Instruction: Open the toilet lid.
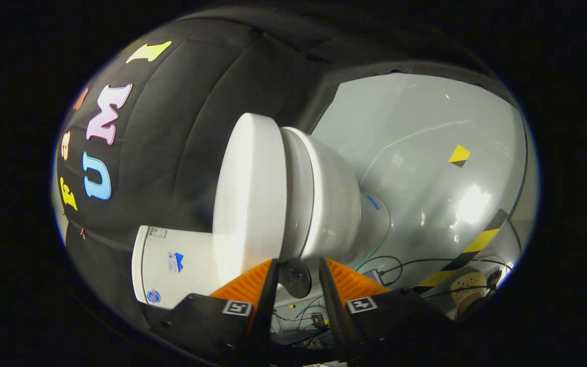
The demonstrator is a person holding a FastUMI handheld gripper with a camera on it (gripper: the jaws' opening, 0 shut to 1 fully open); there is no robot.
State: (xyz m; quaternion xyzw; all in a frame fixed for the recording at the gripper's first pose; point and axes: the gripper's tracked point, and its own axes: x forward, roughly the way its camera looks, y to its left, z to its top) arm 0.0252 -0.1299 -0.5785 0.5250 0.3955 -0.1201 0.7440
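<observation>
Your view is rolled on its side, so the white toilet (319, 204) looks tipped over, with the pale grey glossy floor (426, 153) rising beyond it. The toilet lid (250, 196) is a thick white slab, down flat against the seat (296, 193), and its edge sits just ahead of your fingers. The bowl (337, 204) narrows toward the floor past the seat. The white tank (176, 267) lies beside the lid, against the booth's black cloth wall (186, 127).

Your gripper (297, 275) has its orange ribbed fingers (245, 285) apart, with a gap between them and nothing clamped. A dark round disc (295, 278) shows in that gap. Black cables (400, 265) trail over the floor near the bowl's base, and a yellow-and-black striped tape (469, 250) runs across the floor farther off.
</observation>
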